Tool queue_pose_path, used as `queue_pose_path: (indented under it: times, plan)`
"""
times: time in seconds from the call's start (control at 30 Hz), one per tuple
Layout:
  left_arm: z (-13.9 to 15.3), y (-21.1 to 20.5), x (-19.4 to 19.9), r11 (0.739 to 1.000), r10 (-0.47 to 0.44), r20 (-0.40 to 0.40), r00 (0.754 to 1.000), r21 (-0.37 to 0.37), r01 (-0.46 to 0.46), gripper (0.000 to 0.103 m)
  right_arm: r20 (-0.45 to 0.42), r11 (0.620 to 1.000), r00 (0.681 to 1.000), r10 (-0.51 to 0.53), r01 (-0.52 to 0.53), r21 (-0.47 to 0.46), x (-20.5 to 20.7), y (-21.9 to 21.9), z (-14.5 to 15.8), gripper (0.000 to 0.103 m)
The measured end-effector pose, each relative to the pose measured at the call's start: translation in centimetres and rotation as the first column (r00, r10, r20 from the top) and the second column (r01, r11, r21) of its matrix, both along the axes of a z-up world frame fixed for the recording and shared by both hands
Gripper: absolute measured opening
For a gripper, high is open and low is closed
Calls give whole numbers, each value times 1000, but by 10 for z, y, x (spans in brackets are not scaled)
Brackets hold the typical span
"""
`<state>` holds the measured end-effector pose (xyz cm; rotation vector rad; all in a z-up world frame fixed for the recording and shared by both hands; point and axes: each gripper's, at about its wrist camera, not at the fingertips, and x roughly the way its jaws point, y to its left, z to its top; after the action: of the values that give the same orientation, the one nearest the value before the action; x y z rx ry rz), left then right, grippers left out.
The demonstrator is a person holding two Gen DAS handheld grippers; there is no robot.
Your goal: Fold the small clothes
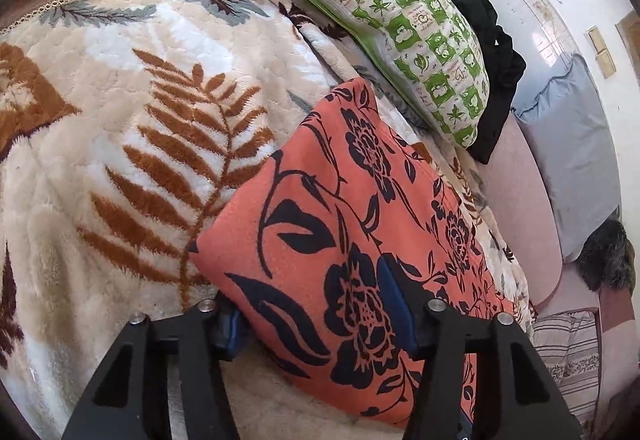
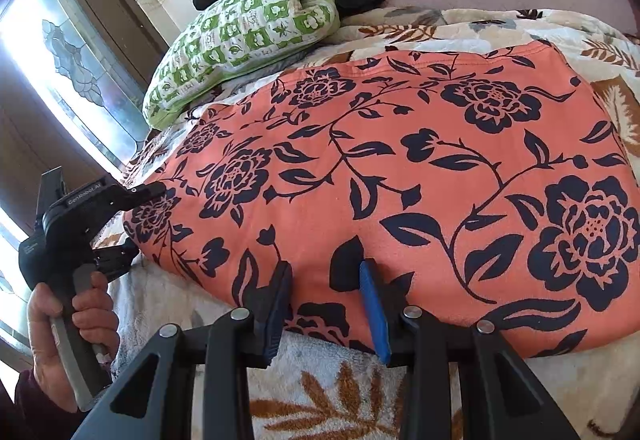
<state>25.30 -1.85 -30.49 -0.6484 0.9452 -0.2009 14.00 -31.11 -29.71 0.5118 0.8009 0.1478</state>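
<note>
Cloth point(image 2: 400, 175), coral with dark flowers, is lying flat on the bed point(image 1: 120, 119), its near edge sitting between the fingers of each hand-held gripper; the right hand-held gripper point(image 2: 326, 304) is pinching that hem, the left hand-held gripper point(image 1: 316, 316) is straddling a corner, its bite unclear; both should be lifting evenly, keeping the edge taut toward the pillow point(image 2: 240, 35).
</note>
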Motion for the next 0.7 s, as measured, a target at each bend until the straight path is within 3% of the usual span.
queue_pose_path:
  times: [0.1, 0.23, 0.27, 0.3, 0.37, 0.43, 0.47, 0.5, 0.53, 0.6, 0.7]
  plan:
    - [4, 0, 1, 1000, -16, 27, 1000, 9, 16, 27, 3, 1000, 1000, -7, 7, -1, -1, 0, 1, 38]
    - [8, -6, -1, 999, -11, 46, 999, 42, 9, 29, 51, 999, 998, -25, 24, 21, -6, -3, 12, 37]
    - [6, -6, 0, 999, -2, 34, 999, 35, 1, 39, 83, 999, 996, -36, 33, 27, -8, -3, 18, 34]
    - [2, -6, 2, 1000, -3, 21, 1000, 12, 2, 57, 120, 998, 992, -47, 43, 35, -10, -3, 24, 32]
    - [-4, -9, 4, 1000, -20, 13, 1000, -15, 20, 60, 175, 997, 983, -64, 56, 53, -13, -3, 33, 32]
    - [0, -15, 2, 999, -27, 38, 999, 37, 26, 51, 130, 997, 991, -38, 29, 64, -4, 3, 25, 32]
    - [1, -17, 2, 998, -31, 41, 999, 65, 28, 32, 43, 997, 999, 13, -16, 80, 7, 9, 9, 32]
    - [1, -17, 3, 997, -35, 45, 998, 67, 32, 30, -41, 995, 997, 58, -54, 85, 16, 16, -7, 31]
    - [1, -15, 3, 998, -34, 49, 998, 53, 31, 28, 3, 997, 999, 35, -35, 74, 11, 15, -5, 30]
    - [4, -14, 3, 998, -40, 65, 997, 44, 37, 25, -23, 992, 999, 42, -40, 119, 10, 9, 4, 30]
    - [22, -23, -1, 992, -86, 131, 988, 100, 73, 23, 44, 987, 999, -22, 15, 161, -3, -16, 18, 30]
